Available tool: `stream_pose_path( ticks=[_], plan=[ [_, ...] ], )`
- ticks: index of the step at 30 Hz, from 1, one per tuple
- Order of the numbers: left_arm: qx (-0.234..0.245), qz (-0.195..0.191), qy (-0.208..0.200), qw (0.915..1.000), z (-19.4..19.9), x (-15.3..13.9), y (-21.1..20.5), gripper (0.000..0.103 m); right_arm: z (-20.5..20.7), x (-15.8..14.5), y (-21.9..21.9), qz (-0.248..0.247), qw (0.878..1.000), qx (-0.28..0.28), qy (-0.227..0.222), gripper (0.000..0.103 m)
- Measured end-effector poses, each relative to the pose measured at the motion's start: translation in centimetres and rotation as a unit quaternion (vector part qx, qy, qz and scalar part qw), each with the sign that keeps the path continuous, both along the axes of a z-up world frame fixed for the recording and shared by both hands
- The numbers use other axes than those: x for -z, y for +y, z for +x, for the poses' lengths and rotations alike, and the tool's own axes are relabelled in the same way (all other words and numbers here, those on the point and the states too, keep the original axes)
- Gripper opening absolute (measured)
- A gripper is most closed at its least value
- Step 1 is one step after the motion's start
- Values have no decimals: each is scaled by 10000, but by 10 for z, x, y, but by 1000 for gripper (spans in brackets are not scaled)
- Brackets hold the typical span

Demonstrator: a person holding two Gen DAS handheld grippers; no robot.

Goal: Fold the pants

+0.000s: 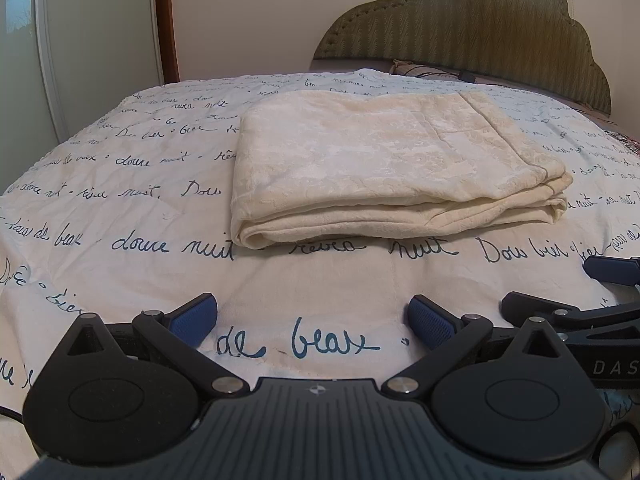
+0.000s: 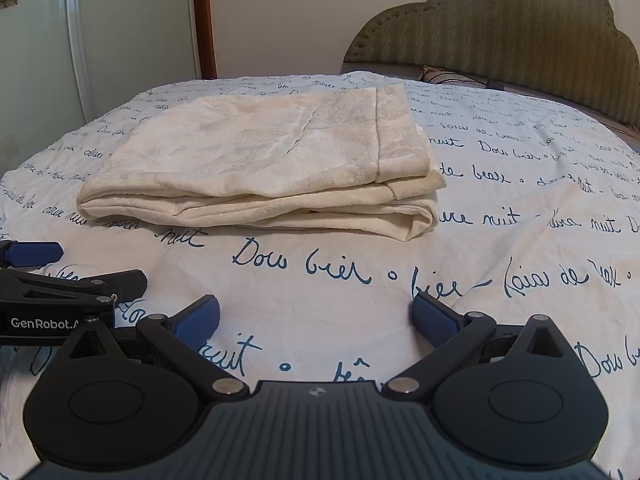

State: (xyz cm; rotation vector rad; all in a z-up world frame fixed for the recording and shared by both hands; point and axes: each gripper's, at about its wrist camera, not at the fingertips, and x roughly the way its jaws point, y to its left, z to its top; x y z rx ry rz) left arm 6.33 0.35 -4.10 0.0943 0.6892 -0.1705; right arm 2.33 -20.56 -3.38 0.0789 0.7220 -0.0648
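Observation:
Cream pants (image 1: 384,164) lie folded into a flat rectangular stack on the bed, with layered edges facing me. They also show in the right wrist view (image 2: 264,168), with the hem band at the right end. My left gripper (image 1: 312,320) is open and empty, low over the bedspread a short way in front of the pants. My right gripper (image 2: 316,320) is open and empty too, beside the left one. Each gripper shows at the edge of the other's view: the right (image 1: 580,312), the left (image 2: 60,292).
The bedspread (image 1: 120,208) is white with blue handwritten script. A padded olive headboard (image 1: 480,20) stands at the far right, with a pillow and a dark cable below it. A white wardrobe door (image 1: 80,60) and a brown door frame stand at the left.

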Motion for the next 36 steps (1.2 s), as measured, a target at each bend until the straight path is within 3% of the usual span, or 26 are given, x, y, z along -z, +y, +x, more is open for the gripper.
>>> stream_pose_path(
  ticks=[5, 10, 16, 36],
  plan=[
    [3, -1, 1, 10000, 0, 0, 0, 103, -3, -1, -1, 26, 10000, 54, -62, 103],
    [6, -1, 2, 10000, 0, 0, 0, 103, -13, -5, -19, 251, 9966, 732, -267, 103],
    [10, -2, 4, 10000, 0, 0, 0, 103, -4, -2, -5, -169, 9985, 519, 9, 103],
    [23, -3, 9, 10000, 0, 0, 0, 103, -5, 0, -11, -1, 9986, 534, -19, 103]
  ],
)
